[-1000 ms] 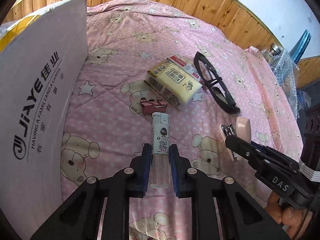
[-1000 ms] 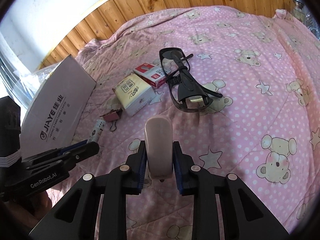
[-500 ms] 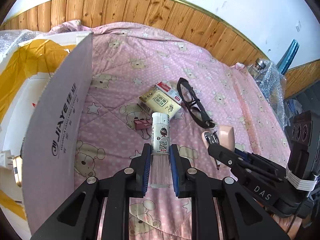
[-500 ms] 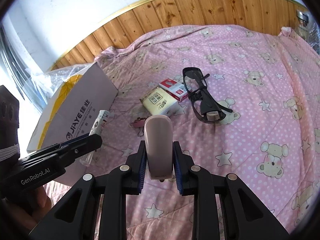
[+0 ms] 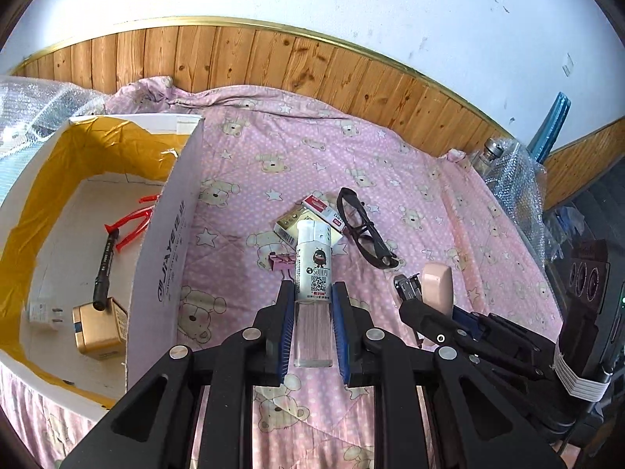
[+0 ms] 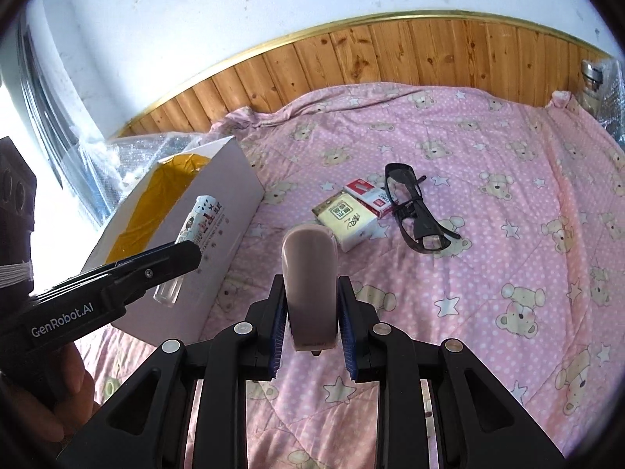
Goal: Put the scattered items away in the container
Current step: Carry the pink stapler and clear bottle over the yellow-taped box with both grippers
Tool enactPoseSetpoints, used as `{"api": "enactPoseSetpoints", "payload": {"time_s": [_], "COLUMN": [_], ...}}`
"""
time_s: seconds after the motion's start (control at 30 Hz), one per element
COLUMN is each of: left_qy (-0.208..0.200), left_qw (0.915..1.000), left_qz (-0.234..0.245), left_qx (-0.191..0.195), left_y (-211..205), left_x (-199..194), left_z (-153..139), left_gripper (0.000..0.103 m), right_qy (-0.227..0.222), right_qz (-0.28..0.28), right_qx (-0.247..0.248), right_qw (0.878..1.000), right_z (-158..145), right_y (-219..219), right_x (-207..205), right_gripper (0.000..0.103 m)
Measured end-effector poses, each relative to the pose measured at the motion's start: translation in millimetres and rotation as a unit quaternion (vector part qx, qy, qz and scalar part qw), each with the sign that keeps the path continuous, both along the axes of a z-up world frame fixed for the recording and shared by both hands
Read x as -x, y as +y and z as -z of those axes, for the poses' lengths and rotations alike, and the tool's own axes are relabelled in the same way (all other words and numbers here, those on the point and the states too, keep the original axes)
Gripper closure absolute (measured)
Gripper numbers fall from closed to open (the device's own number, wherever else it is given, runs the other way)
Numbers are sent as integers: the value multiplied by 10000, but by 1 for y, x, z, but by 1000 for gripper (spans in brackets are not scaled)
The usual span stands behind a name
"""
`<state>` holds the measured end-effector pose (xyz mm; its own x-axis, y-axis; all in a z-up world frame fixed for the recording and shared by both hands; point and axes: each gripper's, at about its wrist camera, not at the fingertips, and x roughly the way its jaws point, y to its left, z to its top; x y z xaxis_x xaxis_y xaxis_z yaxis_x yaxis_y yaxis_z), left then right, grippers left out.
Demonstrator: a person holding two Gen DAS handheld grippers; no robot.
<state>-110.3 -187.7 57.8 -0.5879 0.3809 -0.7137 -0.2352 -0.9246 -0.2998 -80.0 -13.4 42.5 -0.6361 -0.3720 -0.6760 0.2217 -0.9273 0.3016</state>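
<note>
My left gripper (image 5: 312,312) is shut on a white lighter (image 5: 314,269) with a cartoon label, held in the air above the pink quilt just right of the open cardboard box (image 5: 172,242). My right gripper (image 6: 310,312) is shut on a pink stapler (image 6: 309,269), also lifted; it shows in the left wrist view as the pink stapler (image 5: 437,287). Still lying on the quilt are black glasses (image 6: 414,211), a cream card box (image 6: 345,221), a red and white pack (image 6: 369,195) and a pink binder clip (image 5: 282,261).
Inside the box lie a black pen (image 5: 104,269), a gold pack (image 5: 99,328), a white plug (image 5: 43,312) and a red item (image 5: 133,219). Bubble wrap (image 5: 35,105) is behind the box. Wood panelling (image 5: 273,62) runs along the far side of the bed.
Both grippers have risen and drawn back with their items, so the quilt items look smaller and the box's inside has come into the left view.
</note>
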Motion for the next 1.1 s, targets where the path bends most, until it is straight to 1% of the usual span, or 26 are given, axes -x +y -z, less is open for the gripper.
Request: {"api": "enactPoseSetpoints", "payload": {"time_s": [0.37,0.73,1.1], "left_qy": [288,593,858], "left_qw": [9993,9962,9908], "left_qz": [-36,-79,-370], "left_qx": [-245,-625,-979], "left_y": [-20,-45,-82], "left_x": [-30,-60,-82], "left_z": [-23,-46,-62], "left_gripper": [83,83,83], "right_qy": [297,657,983], "right_qz": [-7,-100,-397], "right_qx": [-146,-309,-450], "right_qw": [9995,9973,9933], "right_z": [-28,-59,-89], "right_y": [-17,-36,-68], "right_x": [-35,-68,-86], "right_gripper": [77,77,77]}}
